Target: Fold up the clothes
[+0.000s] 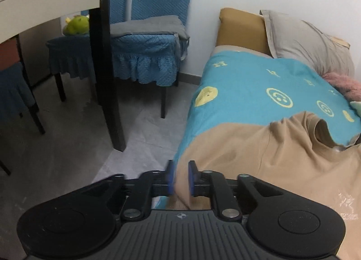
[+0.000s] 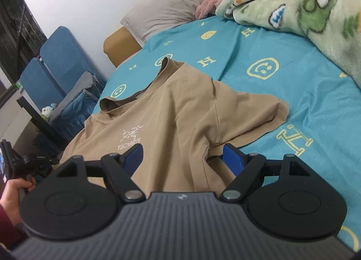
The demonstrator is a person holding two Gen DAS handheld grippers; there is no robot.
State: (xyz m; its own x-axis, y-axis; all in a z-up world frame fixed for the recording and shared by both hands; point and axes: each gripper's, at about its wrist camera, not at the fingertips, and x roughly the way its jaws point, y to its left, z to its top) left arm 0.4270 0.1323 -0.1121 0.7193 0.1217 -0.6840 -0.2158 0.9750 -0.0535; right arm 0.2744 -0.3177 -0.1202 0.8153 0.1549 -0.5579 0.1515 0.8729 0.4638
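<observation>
A tan T-shirt (image 2: 176,113) with a white chest logo lies spread face up on the blue bed cover (image 2: 293,92), collar toward the pillows. In the left wrist view the T-shirt (image 1: 259,153) hangs over the bed's near left edge. My left gripper (image 1: 180,177) is shut on the shirt's left side fabric there. My right gripper (image 2: 183,158) is open, its blue pads either side of the shirt's body just under the right sleeve (image 2: 255,113). The left gripper (image 2: 27,162) and the hand holding it show at the right wrist view's left edge.
A grey pillow (image 2: 167,9) and tan pillow (image 1: 241,27) lie at the bed head. A green fleece blanket (image 2: 304,9) is piled on the bed's far side. Blue-covered chairs (image 1: 144,50) and a black table leg (image 1: 108,68) stand on the grey floor left of the bed.
</observation>
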